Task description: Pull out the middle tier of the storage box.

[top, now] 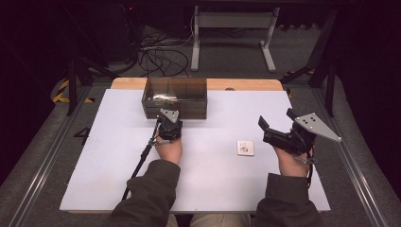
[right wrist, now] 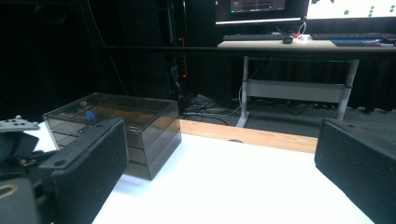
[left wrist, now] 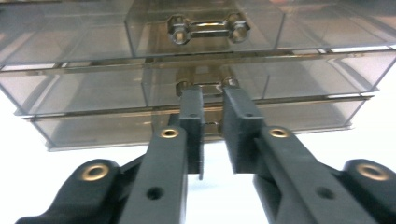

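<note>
Two hand-held grippers at the table, one pinching a drawer handle.

Straight ahead of the left hand-held gripper (left wrist: 212,95) stands the smoky clear drawer box (top: 175,98); its jaws are narrow, tips around the middle drawer's metal handle (left wrist: 205,87), though whether the pads already press on it is hard to tell. To do this well, I'd firm the grip, then pull level and straight back so the box doesn't slide. Right hand-held gripper (top: 276,124) hovers wide open, holding nothing, with a small white card (top: 245,147) just beside it.
</note>
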`<state>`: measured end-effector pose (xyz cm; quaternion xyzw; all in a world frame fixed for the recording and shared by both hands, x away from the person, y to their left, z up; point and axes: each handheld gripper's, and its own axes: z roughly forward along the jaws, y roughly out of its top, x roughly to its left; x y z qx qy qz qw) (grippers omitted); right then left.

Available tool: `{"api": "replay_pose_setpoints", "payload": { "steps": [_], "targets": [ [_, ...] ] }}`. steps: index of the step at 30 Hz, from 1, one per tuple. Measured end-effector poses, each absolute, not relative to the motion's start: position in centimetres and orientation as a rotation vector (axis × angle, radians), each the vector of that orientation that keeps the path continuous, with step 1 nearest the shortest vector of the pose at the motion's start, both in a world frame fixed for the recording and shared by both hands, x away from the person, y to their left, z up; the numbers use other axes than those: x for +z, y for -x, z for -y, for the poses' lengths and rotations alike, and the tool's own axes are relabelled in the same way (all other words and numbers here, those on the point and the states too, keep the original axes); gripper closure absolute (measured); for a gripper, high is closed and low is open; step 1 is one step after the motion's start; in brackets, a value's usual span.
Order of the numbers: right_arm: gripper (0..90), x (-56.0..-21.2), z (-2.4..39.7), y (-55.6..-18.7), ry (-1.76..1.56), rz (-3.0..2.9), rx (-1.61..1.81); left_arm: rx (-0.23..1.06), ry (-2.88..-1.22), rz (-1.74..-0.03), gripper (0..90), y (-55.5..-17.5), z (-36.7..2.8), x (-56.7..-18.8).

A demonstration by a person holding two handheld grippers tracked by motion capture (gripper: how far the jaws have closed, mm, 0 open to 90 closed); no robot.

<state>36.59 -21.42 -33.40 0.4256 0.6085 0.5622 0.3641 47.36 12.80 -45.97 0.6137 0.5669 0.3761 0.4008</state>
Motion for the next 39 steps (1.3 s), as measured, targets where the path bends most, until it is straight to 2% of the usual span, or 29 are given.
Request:
{"api": "replay_pose_setpoints", "payload": {
  "steps": [2,6,14,39],
  "targets": [
    [3.4,-33.4,21.4,-36.6,-1.095,-1.568,1.446,0.947,-1.558,-1.427,70.3,-47.3,-12.7,-46.0],
    [3.4,-33.4,21.4,-36.6,-1.096,-1.567,1.444,0.931,-1.550,-1.442,63.7,-47.4,-12.9,-46.0],
    [3.4,-33.4,21.4,-36.6,-1.095,-1.568,1.445,0.935,-1.539,-1.445,58.1,-47.5,-12.9,-46.0],
    [3.4,-33.4,21.5,-36.7,-1.101,-1.565,1.445,0.950,-1.532,-1.483,55.4,-48.6,-12.7,-46.0]
  ]
}}
